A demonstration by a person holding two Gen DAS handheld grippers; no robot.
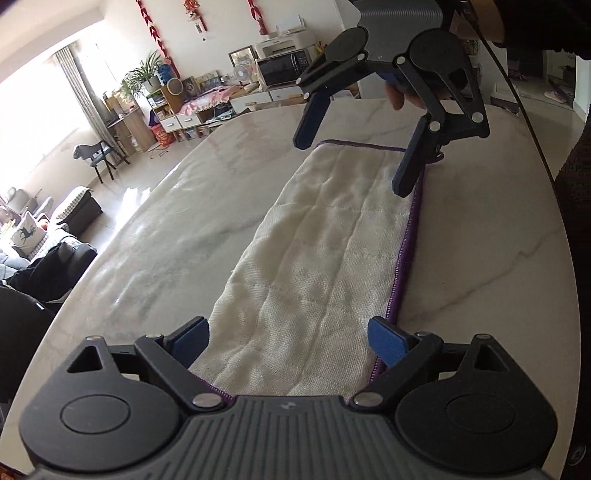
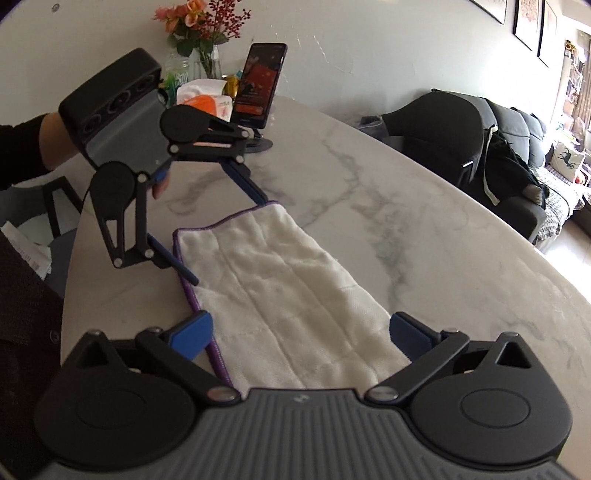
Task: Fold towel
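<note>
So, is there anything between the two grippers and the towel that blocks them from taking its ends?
Nothing visible does. The towel lies flat in a long strip on the marble table. The left gripper and the right gripper each hover over one end, jaws open. The phone and flowers stand far off.

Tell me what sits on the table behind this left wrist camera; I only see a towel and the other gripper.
Observer: A phone is propped on a round stand, its screen lit.
Operator: Anything beside it?
Observer: Orange and red flowers in a glass vase, left of the phone in the right wrist view.
Operator: Anything else there?
Observer: A tissue pack with orange print lies in front of the vase.
</note>
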